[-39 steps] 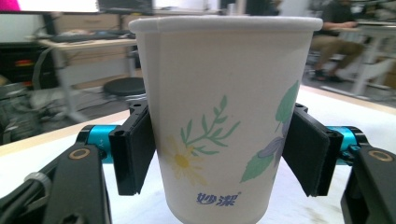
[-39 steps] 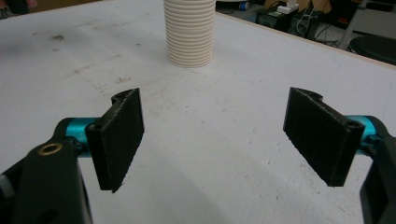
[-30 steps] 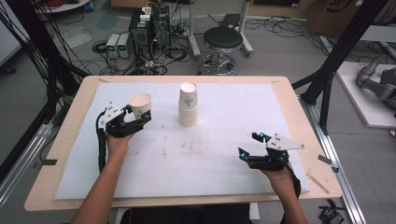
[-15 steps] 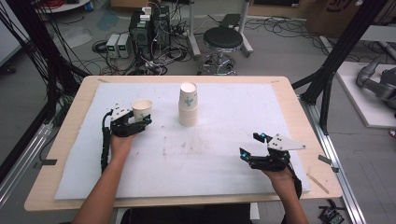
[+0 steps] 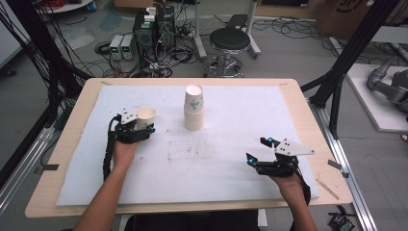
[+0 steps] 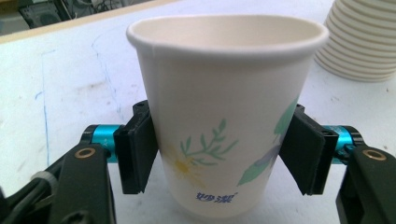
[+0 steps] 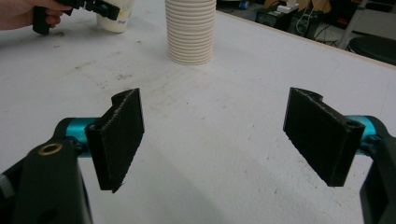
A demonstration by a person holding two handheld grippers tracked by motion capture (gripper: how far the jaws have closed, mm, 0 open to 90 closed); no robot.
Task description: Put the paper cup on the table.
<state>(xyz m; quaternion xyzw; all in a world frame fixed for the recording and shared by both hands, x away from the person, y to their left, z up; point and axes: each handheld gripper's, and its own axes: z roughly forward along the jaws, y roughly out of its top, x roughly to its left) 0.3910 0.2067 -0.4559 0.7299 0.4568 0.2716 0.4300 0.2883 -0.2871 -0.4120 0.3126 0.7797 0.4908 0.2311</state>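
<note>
Left gripper (image 6: pixel 218 156) holds a paper cup (image 6: pixel 224 107).
Right gripper (image 7: pixel 224 135) fingers spread wide, empty, above the tabletop (image 5: pixel 231 159).

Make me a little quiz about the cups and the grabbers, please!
1. True or false: the left gripper has its jaws on either side of a single cup.
2. What stands upright in the middle of the table?
A. a bottle
B. a stack of cups
C. a bowl
3. Fill in: the right gripper has its jaws wide ____ with nothing between them.

Key
1. True. The single cup sits upright between the jaws, on the white mat.
2. B. The stack of cups stands to the right of the single cup.
3. open.
</note>
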